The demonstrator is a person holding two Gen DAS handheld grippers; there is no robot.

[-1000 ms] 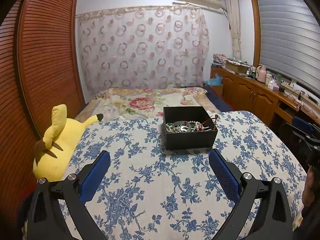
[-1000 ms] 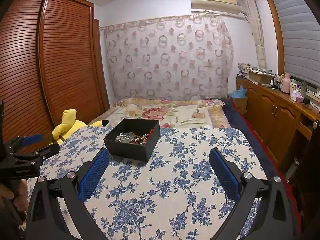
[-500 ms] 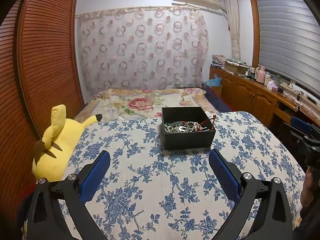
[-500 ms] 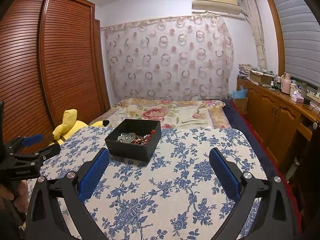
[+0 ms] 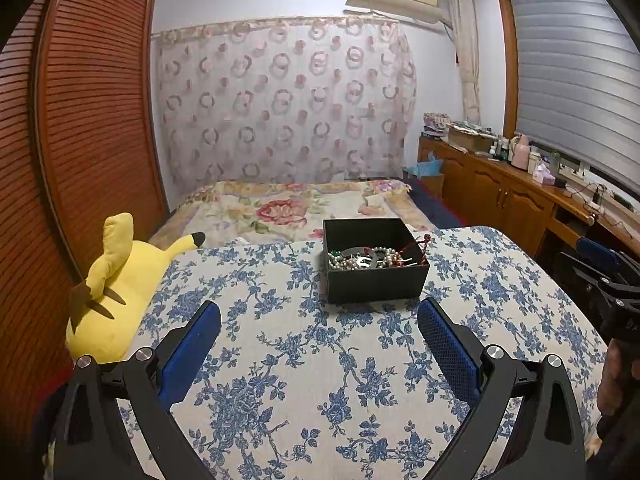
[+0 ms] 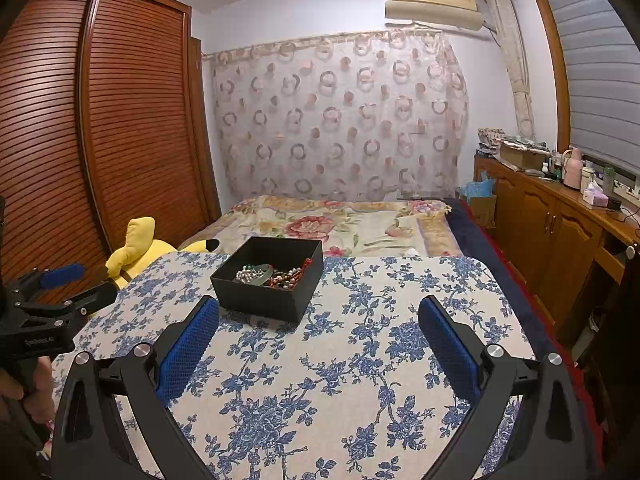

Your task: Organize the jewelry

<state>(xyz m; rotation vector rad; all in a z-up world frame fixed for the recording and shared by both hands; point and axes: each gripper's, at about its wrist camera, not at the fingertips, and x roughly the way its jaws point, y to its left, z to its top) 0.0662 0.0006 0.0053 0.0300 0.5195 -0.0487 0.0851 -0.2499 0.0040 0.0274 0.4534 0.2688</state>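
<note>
A black open box [image 5: 376, 280] stands on the table with the blue-flowered cloth [image 5: 304, 360]. It holds a tangle of jewelry [image 5: 372, 258]: pearl strands, red beads, a silver piece. My left gripper [image 5: 319, 312] is open and empty, just short of the box. In the right wrist view the box [image 6: 264, 300] sits ahead and to the left, its jewelry [image 6: 274, 274] in a heap. My right gripper [image 6: 319, 312] is open and empty, to the right of the box. Each gripper shows at the edge of the other's view.
A yellow plush toy [image 5: 116, 288] lies off the table's left edge. A bed with a floral cover [image 5: 288, 208] stands behind the table. A wooden wardrobe [image 6: 100, 128] is on the left, a cluttered wooden sideboard [image 6: 560, 216] on the right.
Both views have shifted very slightly; the box sits a touch higher in the left wrist view. Both grippers stay open and empty.
</note>
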